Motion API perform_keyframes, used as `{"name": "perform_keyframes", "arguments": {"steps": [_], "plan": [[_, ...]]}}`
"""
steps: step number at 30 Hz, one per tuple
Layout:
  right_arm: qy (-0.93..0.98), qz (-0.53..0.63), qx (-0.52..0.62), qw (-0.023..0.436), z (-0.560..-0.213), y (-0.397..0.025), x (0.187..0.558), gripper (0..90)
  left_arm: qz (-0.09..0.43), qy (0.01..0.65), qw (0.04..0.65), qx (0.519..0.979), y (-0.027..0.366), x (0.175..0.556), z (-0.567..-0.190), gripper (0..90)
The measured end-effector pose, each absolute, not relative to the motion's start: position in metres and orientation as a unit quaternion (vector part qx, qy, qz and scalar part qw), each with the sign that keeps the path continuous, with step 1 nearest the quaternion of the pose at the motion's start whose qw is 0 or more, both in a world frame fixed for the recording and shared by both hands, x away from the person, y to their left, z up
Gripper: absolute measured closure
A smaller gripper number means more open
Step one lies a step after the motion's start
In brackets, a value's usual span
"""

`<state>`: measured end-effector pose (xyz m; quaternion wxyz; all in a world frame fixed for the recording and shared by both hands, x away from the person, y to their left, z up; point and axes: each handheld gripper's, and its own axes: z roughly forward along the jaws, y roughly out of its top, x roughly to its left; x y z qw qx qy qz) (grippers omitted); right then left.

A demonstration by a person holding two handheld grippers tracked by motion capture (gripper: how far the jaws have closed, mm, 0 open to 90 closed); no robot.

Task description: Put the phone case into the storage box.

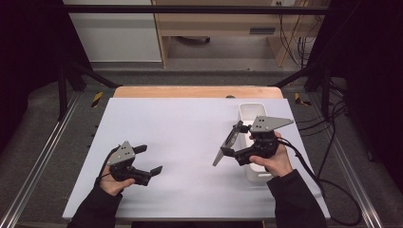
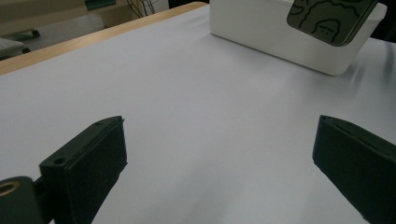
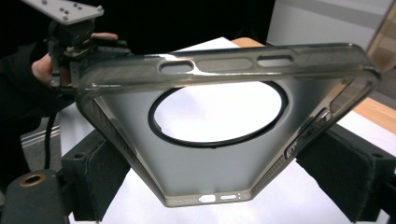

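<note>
A smoky translucent phone case with a round ring in its back hangs tilted above the white mat, just left of a white bin. My right gripper is shut on it. In the right gripper view the case spans both black pads, gripped across its lower end. My left gripper rests low over the mat at the front left, open with nothing between its jaws. In the left gripper view the gripper faces the bin, and the case hangs over the bin's near wall.
A white mat covers most of the wooden table. The long white bin stands along the mat's right side. Metal frame rails run along both sides, and cables trail off to the right.
</note>
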<state>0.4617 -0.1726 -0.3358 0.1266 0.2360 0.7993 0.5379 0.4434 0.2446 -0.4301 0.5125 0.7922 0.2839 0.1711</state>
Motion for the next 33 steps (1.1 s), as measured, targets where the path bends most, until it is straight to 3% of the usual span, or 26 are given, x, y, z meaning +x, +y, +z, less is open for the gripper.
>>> {"name": "perform_keyframes", "arguments": {"steps": [33], "plan": [[0.75,0.519,0.345,0.22,-0.298,-0.184,0.485,11.8,0.205,0.348,0.512,0.758,0.283,0.442,-0.447,0.3]]}}
